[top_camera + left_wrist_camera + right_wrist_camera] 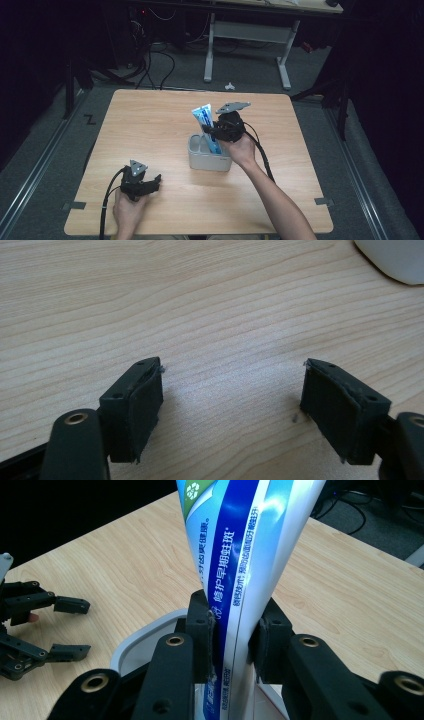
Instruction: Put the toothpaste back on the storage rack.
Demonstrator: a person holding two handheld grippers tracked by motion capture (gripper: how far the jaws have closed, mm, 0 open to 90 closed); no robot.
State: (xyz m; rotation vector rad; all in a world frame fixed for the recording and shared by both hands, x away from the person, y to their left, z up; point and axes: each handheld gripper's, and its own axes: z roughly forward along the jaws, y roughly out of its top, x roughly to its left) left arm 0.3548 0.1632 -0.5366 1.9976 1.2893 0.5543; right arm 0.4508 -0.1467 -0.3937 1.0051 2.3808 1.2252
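A blue and white toothpaste tube stands upright with its lower end inside a grey cup holder at the middle of the wooden table. My right gripper is shut on the tube just above the holder. In the right gripper view both pads press the tube from either side over the holder's rim. My left gripper rests near the front left of the table, open and with nothing in it. In the left gripper view its pads stand wide apart over bare wood.
A corner of the grey holder shows at the top right of the left gripper view. The left gripper lies at the left of the right gripper view. Behind the table stand a white desk frame and cables on the floor.
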